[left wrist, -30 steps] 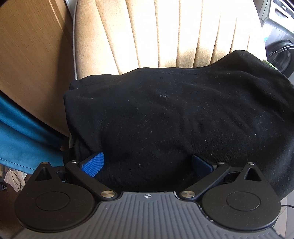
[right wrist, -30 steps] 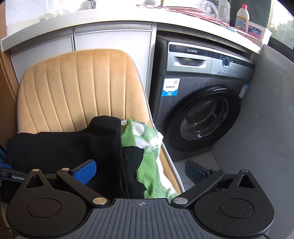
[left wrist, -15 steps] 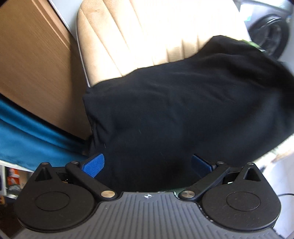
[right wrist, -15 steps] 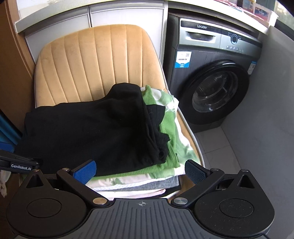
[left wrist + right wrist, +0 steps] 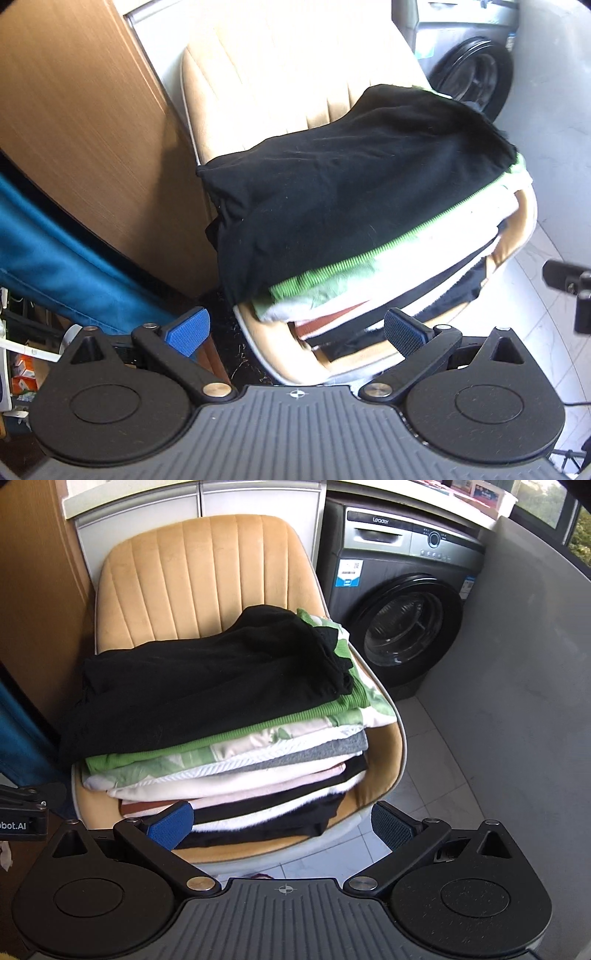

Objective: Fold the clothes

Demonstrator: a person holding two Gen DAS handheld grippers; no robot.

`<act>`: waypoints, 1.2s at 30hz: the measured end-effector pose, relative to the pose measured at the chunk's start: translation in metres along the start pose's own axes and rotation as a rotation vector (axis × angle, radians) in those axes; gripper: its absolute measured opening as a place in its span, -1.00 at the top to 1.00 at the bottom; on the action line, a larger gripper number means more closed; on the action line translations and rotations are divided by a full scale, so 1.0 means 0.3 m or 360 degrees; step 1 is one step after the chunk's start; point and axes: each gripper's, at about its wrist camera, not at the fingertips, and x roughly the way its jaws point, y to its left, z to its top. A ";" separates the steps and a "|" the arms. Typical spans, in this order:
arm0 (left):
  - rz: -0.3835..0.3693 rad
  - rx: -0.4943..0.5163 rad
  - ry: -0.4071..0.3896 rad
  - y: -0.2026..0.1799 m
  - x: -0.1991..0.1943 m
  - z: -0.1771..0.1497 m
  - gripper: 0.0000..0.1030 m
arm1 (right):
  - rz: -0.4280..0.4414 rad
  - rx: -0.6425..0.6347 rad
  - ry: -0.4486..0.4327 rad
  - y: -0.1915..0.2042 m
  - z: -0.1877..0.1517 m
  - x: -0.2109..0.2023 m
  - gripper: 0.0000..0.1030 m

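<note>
Right wrist view: the black garment (image 5: 207, 686) tops the folded stack (image 5: 236, 771) on the chair (image 5: 192, 572), just ahead of the released right gripper (image 5: 280, 821); left gripper (image 5: 295, 332) also released, empty. Stacking looks finished; next, fetch another piece

My left tongs (image 5: 295, 330) are matte black, with two round hubs flanking a ribbed grey centre plate stamped with a small crosshair; brass-coloured pivot screws pin the angled link arms; blue ribbed pads (image 5: 188, 326) tip them. My right tongs (image 5: 282, 823) match: same black hubs, crosshair, screws, blue pads (image 5: 171, 825).
</note>
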 end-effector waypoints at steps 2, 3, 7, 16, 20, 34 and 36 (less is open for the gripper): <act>-0.0035 0.0060 0.0000 0.003 -0.024 -0.022 -0.99 | -0.0007 0.0023 0.0018 0.008 -0.030 -0.044 -0.98; -0.0046 0.0097 0.0009 0.008 -0.033 -0.026 -0.99 | -0.0013 0.0032 0.0026 0.010 -0.041 -0.070 -0.98; 0.0016 0.0078 -0.0029 0.059 -0.107 -0.028 -0.99 | -0.0046 -0.0004 0.0027 0.015 -0.066 -0.169 -0.98; -0.0042 -0.0125 -0.0019 -0.035 -0.266 -0.161 -0.99 | -0.0072 -0.0065 -0.0013 -0.056 -0.139 -0.245 -0.98; -0.0085 -0.0327 0.0077 -0.079 -0.258 -0.223 -0.99 | -0.0020 -0.0088 0.0064 -0.118 -0.192 -0.229 -0.98; -0.0032 -0.0346 0.0121 -0.394 -0.302 -0.227 -0.99 | 0.0118 -0.0147 0.0045 -0.353 -0.259 -0.247 -0.98; -0.0013 -0.0331 0.0107 -0.414 -0.314 -0.222 -0.99 | 0.0128 -0.0147 0.0049 -0.367 -0.258 -0.243 -0.98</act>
